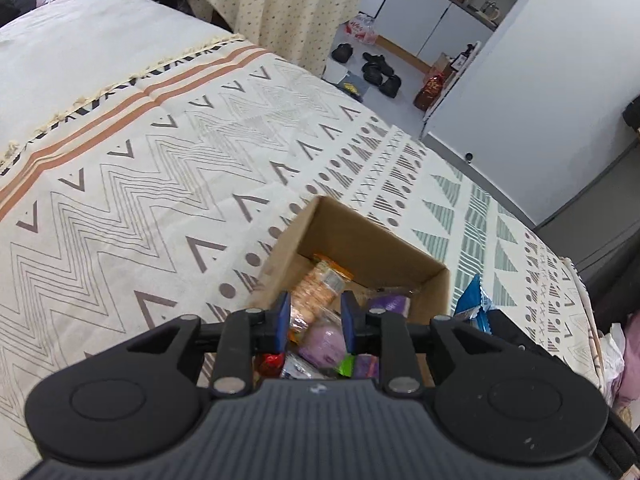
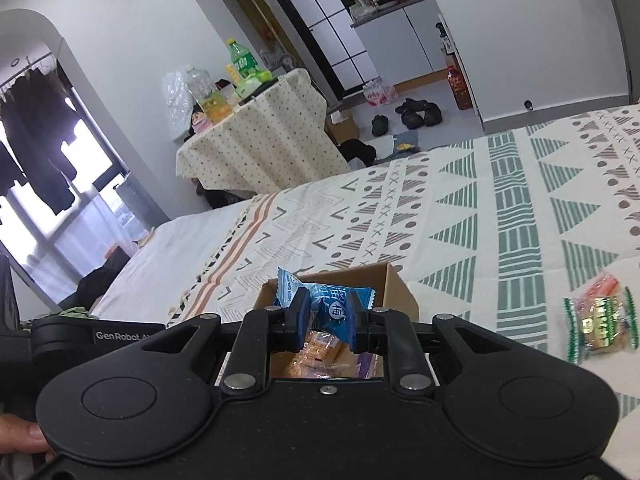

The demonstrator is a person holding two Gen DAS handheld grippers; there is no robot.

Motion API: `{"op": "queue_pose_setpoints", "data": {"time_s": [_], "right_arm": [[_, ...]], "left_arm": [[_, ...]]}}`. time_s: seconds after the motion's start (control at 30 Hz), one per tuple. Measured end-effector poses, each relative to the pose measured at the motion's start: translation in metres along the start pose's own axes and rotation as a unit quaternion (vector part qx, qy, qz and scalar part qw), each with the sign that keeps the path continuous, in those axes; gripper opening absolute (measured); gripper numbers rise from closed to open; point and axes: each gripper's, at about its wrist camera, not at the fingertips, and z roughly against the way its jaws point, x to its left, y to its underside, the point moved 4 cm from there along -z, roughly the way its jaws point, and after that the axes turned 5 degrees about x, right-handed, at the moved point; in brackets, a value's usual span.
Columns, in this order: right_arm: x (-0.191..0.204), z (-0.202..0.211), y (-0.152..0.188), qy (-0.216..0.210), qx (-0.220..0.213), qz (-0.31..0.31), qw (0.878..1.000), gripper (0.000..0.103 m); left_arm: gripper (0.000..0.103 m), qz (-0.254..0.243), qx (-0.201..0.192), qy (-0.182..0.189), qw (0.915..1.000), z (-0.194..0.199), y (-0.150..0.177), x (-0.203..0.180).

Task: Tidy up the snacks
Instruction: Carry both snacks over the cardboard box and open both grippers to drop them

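The right gripper [image 2: 325,318], jaws clenched on the blue packet [image 2: 320,296], sat just before the cardboard box [image 2: 396,284] at lower centre; the left gripper [image 1: 315,326] hung released above the box.

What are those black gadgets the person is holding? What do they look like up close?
Both are matte black handheld tools. The left gripper has a ribbed grey-black body, two round discs at its sides, silver rivets on its linkage bars and blue finger pads. The right gripper looks alike; white "GenRobot" lettering shows on the black tool beside it.
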Motion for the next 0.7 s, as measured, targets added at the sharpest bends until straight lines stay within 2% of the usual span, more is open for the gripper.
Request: {"op": "queue_pose_setpoints", "data": {"time_s": [0.1, 0.2, 0.27, 0.33, 0.53, 0.7], "right_arm": [[0.002, -0.009, -0.001, 0.002, 0.003, -0.007, 1.000, 0.019], [0.007, -0.014, -0.005, -0.014, -0.006, -0.011, 1.000, 0.021], [0.010, -0.016, -0.005, -0.020, -0.003, -0.007, 1.000, 0.034], [0.009, -0.017, -0.005, -0.011, -0.003, -0.003, 1.000, 0.041], [-0.015, -0.013, 0.000, 0.029, 0.013, -0.035, 0.999, 0.041], [-0.029, -0.002, 0.005, 0.048, 0.024, -0.053, 0.997, 0.044]], "left_arm": [[0.026, 0.003, 0.005, 0.002, 1.0000, -0.004, -0.006, 0.005], [0.032, 0.003, 0.007, 0.002, 1.0000, -0.006, -0.010, 0.007], [0.035, 0.003, 0.008, 0.002, 1.0000, -0.008, -0.011, 0.007], [0.044, 0.002, 0.009, 0.000, 1.0000, -0.009, -0.011, 0.006], [0.073, -0.004, -0.004, -0.015, 0.9999, -0.005, -0.009, 0.001], [0.084, -0.013, -0.013, -0.026, 0.9995, 0.001, -0.002, -0.010]]}}
